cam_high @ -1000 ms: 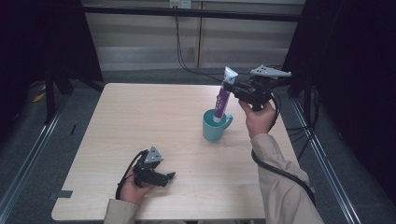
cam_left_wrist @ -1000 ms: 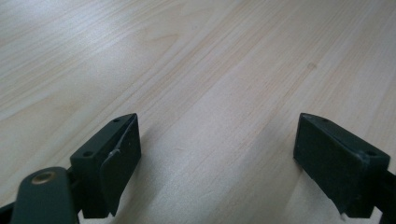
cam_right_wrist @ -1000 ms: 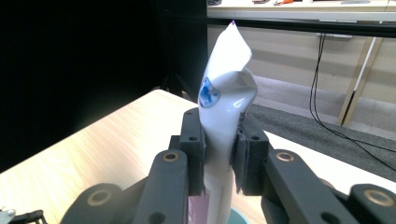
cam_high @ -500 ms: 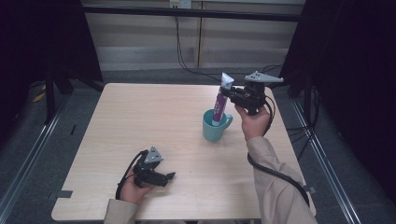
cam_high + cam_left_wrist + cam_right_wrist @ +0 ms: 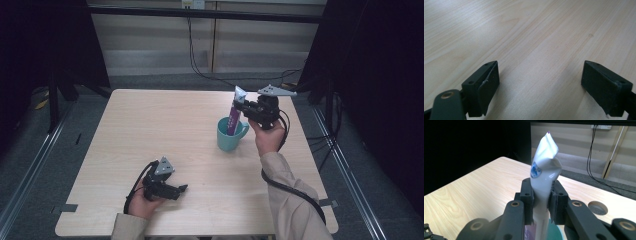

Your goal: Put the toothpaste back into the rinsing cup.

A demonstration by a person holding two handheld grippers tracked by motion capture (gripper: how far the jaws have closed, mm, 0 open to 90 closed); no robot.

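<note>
1. Labels: white and purple squeezed plastic tube (image 5: 545, 170) carries a small blue round emblem on its white upper part; no text legible. Purple lower half shows in the high view (image 5: 233, 120).
2. Right tool (image 5: 243, 107), at about 2 o'clock on the light wood-grain counter (image 5: 150, 125): jaws clamped on the tube's white section, one pad (image 5: 527, 195) on each side, crimped end sticking up above them.
3. Tube is near-upright, lower end inside the teal ceramic mug (image 5: 229, 136) with its handle toward the right hand (image 5: 267, 137). Mug stands directly below the right tool.
4. Left tool (image 5: 177, 190), at about 7 o'clock near the front edge: jaws spread wide, nothing between them, bare counter under them in the left gripper view (image 5: 541, 45). Well apart from the mug.
</note>
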